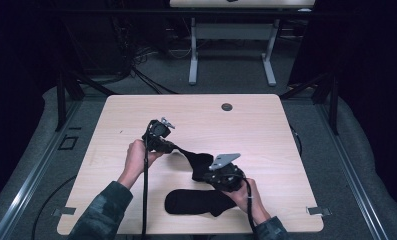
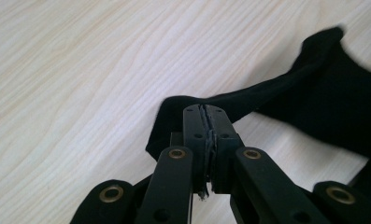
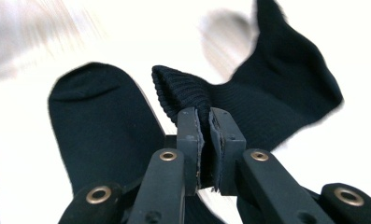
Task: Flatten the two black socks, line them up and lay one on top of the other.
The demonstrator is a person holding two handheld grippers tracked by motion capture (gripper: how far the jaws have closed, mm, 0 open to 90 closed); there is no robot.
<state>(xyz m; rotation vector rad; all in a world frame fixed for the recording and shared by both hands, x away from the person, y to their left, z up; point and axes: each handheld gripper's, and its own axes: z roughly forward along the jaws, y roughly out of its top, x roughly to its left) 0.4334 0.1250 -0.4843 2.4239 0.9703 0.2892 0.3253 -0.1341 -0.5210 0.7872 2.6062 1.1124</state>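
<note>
A black sock (image 1: 198, 161) stretches between my two grippers above the light wooden table (image 1: 266, 130). My left gripper (image 1: 172, 148), near the table's middle, is shut on one end of it; in the left gripper view the jaws (image 2: 206, 114) pinch the fabric while the rest of the sock (image 2: 323, 102) trails off to the right. My right gripper (image 1: 217, 176) is shut on the sock's ribbed cuff (image 3: 181, 91), the jaws (image 3: 204, 116) closed on the folded edge. A second black sock (image 1: 193, 202) lies flat near the front edge, also seen as a second sock (image 3: 99, 126) in the right gripper view.
A round dark grommet (image 1: 227, 107) sits in the tabletop at the back. Beyond the table stands another desk's white frame (image 1: 193, 55), with cables (image 1: 146, 80) on the grey floor. Bare wood lies to the left and right of the socks.
</note>
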